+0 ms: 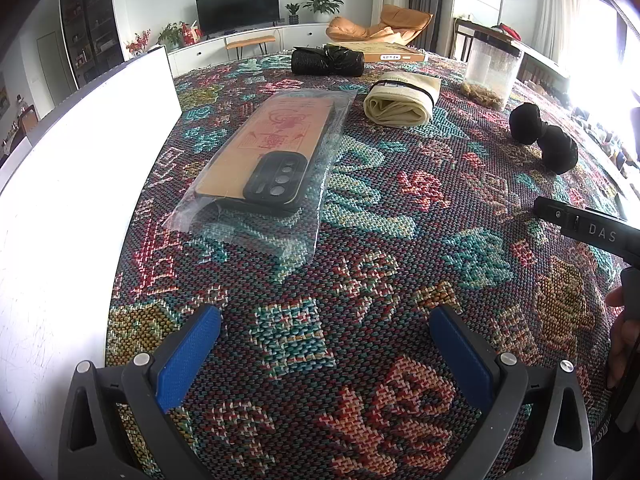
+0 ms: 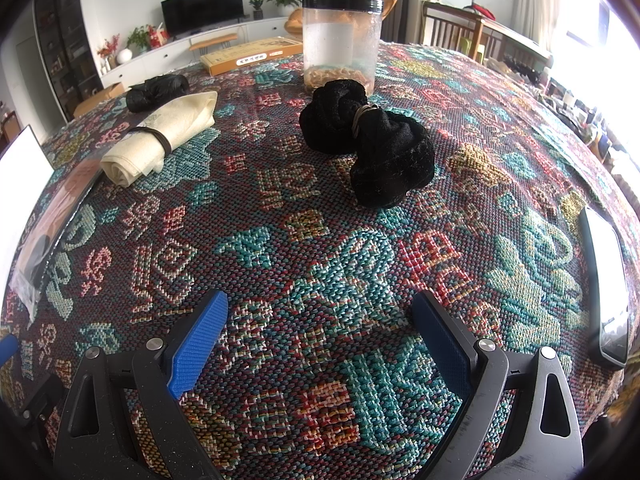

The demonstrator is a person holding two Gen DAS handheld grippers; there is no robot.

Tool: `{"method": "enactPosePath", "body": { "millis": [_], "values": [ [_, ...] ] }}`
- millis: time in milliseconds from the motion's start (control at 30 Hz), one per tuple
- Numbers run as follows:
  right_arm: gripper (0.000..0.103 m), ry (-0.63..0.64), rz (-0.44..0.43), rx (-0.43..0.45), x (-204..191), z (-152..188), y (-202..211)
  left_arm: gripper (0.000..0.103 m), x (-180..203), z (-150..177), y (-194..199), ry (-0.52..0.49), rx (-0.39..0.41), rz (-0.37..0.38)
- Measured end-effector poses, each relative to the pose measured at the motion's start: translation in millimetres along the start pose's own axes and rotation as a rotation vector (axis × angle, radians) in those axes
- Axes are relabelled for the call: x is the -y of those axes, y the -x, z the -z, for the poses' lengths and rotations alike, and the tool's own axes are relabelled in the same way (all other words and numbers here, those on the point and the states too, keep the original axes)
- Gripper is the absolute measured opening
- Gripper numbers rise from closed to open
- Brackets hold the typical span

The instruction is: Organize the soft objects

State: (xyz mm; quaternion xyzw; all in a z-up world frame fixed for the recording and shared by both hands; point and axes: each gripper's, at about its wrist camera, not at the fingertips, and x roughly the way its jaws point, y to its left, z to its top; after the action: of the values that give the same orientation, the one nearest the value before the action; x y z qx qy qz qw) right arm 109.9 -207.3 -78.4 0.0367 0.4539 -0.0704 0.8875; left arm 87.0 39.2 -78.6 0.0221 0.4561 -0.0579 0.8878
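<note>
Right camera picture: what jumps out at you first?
The black bundle, two fuzzy lumps tied with a band in the middle, sits right ahead of the open right claw on the colourful woven cloth. Behind it stands a clear jar with a black lid. To the left lies a cream roll with a dark band around it.

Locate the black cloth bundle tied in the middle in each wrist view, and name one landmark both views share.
Left wrist: the black cloth bundle lies far right, in the upper half, on the woven tablecloth.
Right wrist: black cloth bundle lies near centre, in the upper half.
Shared landmark: the clear plastic jar just behind it.
</note>
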Motion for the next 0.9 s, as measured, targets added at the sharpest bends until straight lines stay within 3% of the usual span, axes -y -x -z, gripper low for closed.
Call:
{"method": "enactPosePath", "body": {
  "millis": [233, 333, 533, 700, 900],
  "values": [
    [0.095, 0.000, 0.000, 0.000, 0, 0, 0, 0.103, 0, 0, 0, -0.004, -0.007, 0.001],
    [0.095, 0.000, 0.000, 0.000, 0, 0, 0, 0.102, 1, -7, 4, -0.024, -0.083, 0.003],
    [0.095, 0.000, 0.000, 0.000, 0, 0, 0, 0.103, -6, -55, 39, -0.024, 0.001, 0.035],
    [0.095, 0.000, 0.000, 0.000, 0, 0, 0, 0.103, -6, -110, -3, -0.088, -0.117, -0.051],
    [0.095, 0.000, 0.000, 0.000, 0, 0, 0, 0.103, -24, -135, -69, -0.133, -0.218, -0.048]
  ]
}}
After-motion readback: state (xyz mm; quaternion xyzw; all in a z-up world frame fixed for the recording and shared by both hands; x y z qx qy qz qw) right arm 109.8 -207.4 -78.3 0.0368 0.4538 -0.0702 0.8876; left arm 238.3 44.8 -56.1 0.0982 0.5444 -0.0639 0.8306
